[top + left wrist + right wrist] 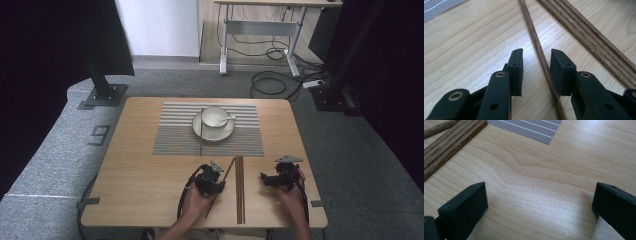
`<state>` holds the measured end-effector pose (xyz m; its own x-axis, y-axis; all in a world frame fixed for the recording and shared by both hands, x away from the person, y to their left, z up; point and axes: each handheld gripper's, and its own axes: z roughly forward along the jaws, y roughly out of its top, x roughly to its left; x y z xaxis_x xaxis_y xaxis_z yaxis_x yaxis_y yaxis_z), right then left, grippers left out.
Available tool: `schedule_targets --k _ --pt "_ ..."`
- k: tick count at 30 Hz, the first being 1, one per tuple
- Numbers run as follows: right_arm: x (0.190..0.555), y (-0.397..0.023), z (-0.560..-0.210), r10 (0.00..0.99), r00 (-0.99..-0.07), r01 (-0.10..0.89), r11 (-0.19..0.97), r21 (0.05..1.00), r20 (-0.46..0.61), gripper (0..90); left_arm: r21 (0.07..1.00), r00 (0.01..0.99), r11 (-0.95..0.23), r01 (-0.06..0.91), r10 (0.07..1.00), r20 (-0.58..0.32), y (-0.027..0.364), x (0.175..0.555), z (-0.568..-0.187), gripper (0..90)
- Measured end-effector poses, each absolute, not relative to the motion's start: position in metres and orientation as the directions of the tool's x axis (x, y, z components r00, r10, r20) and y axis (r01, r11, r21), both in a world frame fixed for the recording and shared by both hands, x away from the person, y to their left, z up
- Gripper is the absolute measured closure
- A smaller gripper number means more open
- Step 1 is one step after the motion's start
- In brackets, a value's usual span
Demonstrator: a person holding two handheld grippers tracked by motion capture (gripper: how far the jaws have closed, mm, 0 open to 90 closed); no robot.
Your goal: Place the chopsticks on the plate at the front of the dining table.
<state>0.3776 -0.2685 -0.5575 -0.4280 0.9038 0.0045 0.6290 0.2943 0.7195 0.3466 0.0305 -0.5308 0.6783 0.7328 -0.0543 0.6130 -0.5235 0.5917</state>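
A single brown chopstick point(531, 32) lies slanted on the wooden table point(145, 180). My left gripper point(536, 57) straddles it with a gap on each side, so the pads do not press on it. From above, the left gripper point(218, 176) sits at the table's front middle, just left of a bundle of several chopsticks point(240, 192). That bundle of chopsticks point(586, 32) runs past the right jaw. My right gripper point(264, 179) rests right of the bundle. The right gripper point(540, 187) stands wide open over bare wood.
A grey striped placemat point(175, 140) covers the table's far middle. On it stand a white saucer point(220, 135) and cup point(215, 116) with a spoon point(229, 119). A thin dark stick point(201, 131) lies across the mat. A desk frame and cables lie beyond.
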Motion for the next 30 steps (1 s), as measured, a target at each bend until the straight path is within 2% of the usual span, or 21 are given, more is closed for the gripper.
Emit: schedule_targets --k 12,17,30 --pt "0.378 -0.268 -0.557 0.904 -0.428 0.629 0.293 0.720 0.005 0.0 0.594 0.644 -0.496 0.633 0.763 -0.049 0.044 0.348 -0.531 71.5" --pt "0.378 -0.268 -0.557 0.904 -0.427 0.630 0.293 0.719 0.006 0.0 0.596 0.631 -0.502 0.626 0.776 -0.009 0.046 0.346 -0.531 74.6" --pt "0.378 -0.268 -0.557 0.904 -0.428 0.629 0.295 0.719 0.005 0.0 0.606 0.614 -0.478 0.636 0.789 -0.021 0.056 0.348 -0.532 83.8"
